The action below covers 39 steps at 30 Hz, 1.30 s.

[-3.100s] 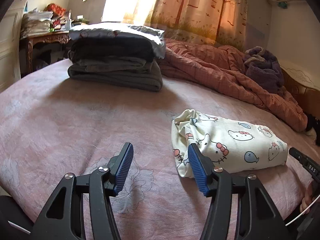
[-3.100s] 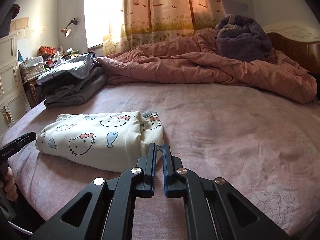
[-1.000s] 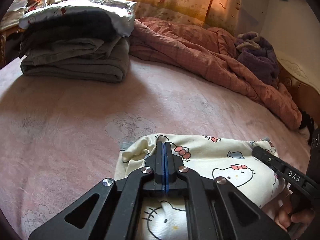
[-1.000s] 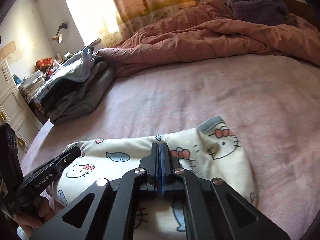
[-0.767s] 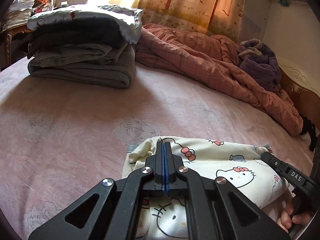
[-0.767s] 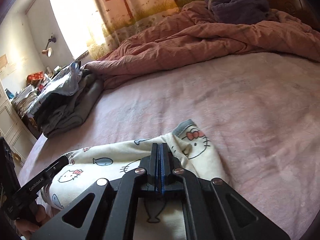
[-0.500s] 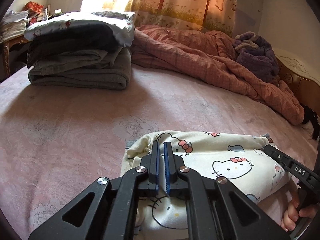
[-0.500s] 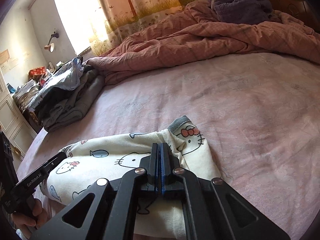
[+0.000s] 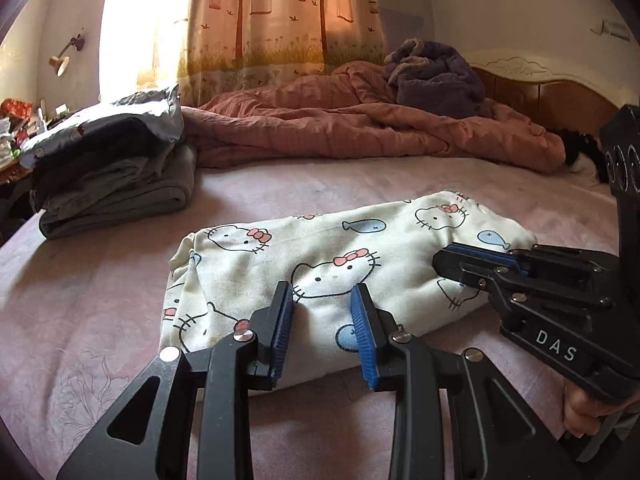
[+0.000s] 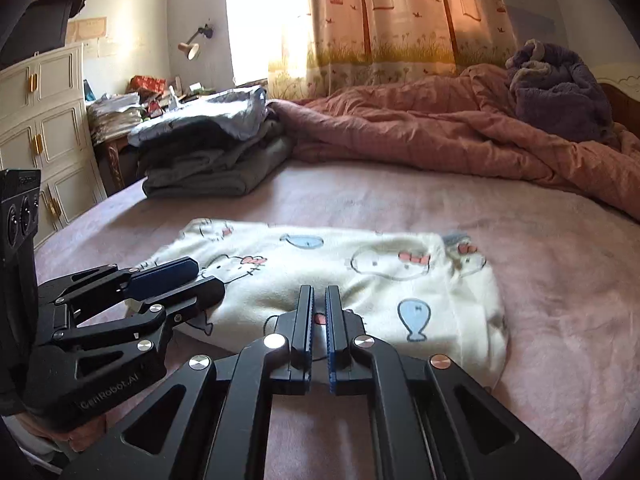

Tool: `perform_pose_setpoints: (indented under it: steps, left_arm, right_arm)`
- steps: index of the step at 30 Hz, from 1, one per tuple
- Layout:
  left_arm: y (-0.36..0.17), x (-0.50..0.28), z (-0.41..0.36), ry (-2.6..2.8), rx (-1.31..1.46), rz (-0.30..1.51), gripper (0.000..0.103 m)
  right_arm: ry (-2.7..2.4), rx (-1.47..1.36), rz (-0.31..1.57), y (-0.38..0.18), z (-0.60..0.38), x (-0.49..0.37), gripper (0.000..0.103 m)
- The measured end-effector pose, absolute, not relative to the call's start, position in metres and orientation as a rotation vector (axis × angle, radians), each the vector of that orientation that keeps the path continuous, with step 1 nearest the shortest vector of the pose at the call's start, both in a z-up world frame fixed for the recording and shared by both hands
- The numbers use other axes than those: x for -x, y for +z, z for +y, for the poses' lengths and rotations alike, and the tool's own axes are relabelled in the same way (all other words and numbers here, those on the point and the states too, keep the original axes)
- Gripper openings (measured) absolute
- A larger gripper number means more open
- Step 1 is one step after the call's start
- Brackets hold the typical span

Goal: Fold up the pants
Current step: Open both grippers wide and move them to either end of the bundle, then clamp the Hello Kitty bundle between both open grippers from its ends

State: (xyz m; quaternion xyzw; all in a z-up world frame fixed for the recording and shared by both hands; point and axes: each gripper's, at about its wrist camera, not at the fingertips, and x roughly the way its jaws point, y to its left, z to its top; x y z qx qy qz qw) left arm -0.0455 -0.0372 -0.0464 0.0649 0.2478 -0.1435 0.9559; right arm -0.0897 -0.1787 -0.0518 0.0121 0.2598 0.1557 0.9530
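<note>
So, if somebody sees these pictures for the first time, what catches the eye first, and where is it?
First, the cream cartoon-cat pants, folded into a packet on the pink bed sheet right in front of both cameras. Next, the left hand-held gripper, its blue pads apart over the packet's near edge. Behind, a stack of folded grey clothes at the left and a rumpled pink quilt across the back.
</note>
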Motion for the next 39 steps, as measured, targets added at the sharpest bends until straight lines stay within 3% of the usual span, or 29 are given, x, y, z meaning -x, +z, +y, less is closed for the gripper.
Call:
perform_pose_setpoints:
  steps: [7, 10, 13, 17, 26, 27, 28, 29, 30, 32, 34, 39]
  left_arm:
    - [-0.049, 0.047, -0.04, -0.271, -0.151, 0.488, 0.03]
    - [-0.047, 0.049, -0.032, -0.263, -0.104, 0.478, 0.047]
    - [-0.046, 0.047, -0.027, -0.261, -0.065, 0.492, 0.058]
    - [-0.047, 0.043, -0.02, -0.239, -0.011, 0.511, 0.087]
    - [-0.046, 0.046, -0.016, -0.221, 0.026, 0.511, 0.09]
    - [-0.045, 0.048, -0.016, -0.207, 0.023, 0.494, 0.09]
    - [-0.043, 0.051, -0.015, -0.194, 0.023, 0.472, 0.091]
    - [-0.04, 0.054, -0.013, -0.183, 0.027, 0.448, 0.093]
    - [-0.036, 0.057, -0.009, -0.165, 0.032, 0.42, 0.094]
    - [-0.029, 0.063, -0.003, -0.128, 0.037, 0.366, 0.101]
    - [-0.021, 0.068, 0.004, -0.099, 0.042, 0.309, 0.101]
    - [-0.003, 0.083, 0.019, -0.062, 0.072, 0.198, 0.102]
  right_arm:
    - [0.283, 0.047, 0.502, -0.053, -0.17, 0.094, 0.004]
    - [0.306, 0.005, 0.501, -0.051, -0.177, 0.094, 0.004]
    - [0.328, -0.036, 0.508, -0.05, -0.183, 0.093, 0.006]
    - [0.315, -0.023, 0.505, -0.051, -0.181, 0.093, 0.006]
    - [0.319, -0.041, 0.498, -0.05, -0.181, 0.095, 0.007]
    - [0.323, -0.039, 0.493, -0.05, -0.181, 0.096, 0.01]
    - [0.331, -0.033, 0.486, -0.048, -0.18, 0.098, 0.02]
    - [0.338, -0.023, 0.477, -0.047, -0.178, 0.101, 0.042]
    - [0.288, -0.009, 0.46, -0.044, -0.179, 0.104, 0.049]
    - [0.261, -0.018, 0.424, -0.038, -0.185, 0.109, 0.08]
    - [0.274, -0.063, 0.385, -0.029, -0.196, 0.115, 0.089]
    - [0.221, -0.055, 0.318, -0.013, -0.209, 0.127, 0.089]
